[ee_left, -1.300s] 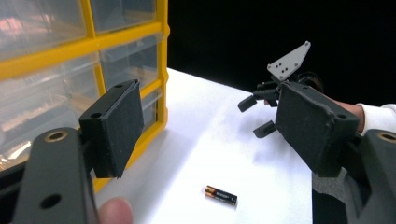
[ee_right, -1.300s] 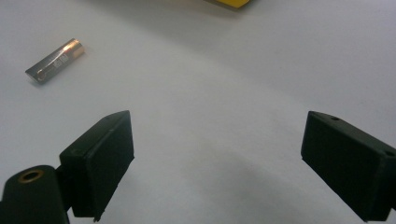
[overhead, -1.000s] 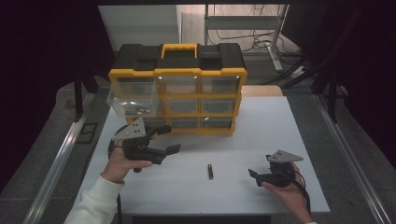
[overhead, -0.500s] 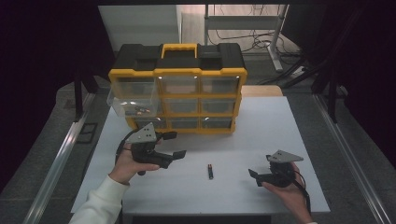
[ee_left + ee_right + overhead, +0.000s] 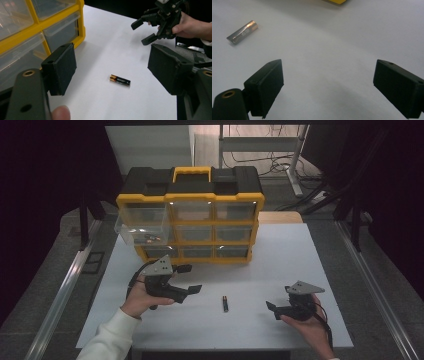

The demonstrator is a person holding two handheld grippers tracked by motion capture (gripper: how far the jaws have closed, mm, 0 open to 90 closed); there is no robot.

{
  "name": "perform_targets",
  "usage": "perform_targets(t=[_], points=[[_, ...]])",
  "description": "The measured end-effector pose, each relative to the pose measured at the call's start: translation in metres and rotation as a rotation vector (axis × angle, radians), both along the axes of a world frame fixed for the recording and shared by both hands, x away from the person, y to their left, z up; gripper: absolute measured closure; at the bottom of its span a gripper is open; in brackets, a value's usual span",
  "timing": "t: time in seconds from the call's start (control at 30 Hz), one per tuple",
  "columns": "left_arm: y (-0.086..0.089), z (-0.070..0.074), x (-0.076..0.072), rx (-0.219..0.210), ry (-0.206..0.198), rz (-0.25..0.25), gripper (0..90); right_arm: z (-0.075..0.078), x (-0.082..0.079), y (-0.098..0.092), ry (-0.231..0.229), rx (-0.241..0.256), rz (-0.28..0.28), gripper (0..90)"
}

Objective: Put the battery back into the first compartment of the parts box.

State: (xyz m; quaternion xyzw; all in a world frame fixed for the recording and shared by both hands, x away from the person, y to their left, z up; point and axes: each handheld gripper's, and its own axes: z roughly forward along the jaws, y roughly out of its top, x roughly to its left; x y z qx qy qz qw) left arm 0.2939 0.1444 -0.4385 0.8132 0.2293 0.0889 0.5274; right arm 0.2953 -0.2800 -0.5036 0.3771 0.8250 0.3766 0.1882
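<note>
Battery (image 5: 225, 304) before the organizer (image 5: 190, 215) (on the table (image 5: 300, 255)).

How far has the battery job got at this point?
Done: one drawer of the yellow organizer stands pulled out. In hand: the left gripper, jaws open, points at the battery lying on the table. Left: grasping it. The right gripper is open, empty.

Print on battery (image 5: 120, 80) too small, blurred; nothing legible
</note>
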Motion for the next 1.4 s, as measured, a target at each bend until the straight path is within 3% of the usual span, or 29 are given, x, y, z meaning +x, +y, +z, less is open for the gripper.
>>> perform_targets(t=[0.77, 1.4], points=[[-0.008, -0.018, 0.006, 0.063, 0.034, -0.011, 23.1, 0.000, 0.000, 0.000, 0.001, -0.002, 0.003, 9.7], [-0.017, -0.024, 0.008, 0.098, 0.039, -0.025, 22.4, 0.000, 0.000, 0.001, 0.003, -0.002, 0.003, 9.8]])
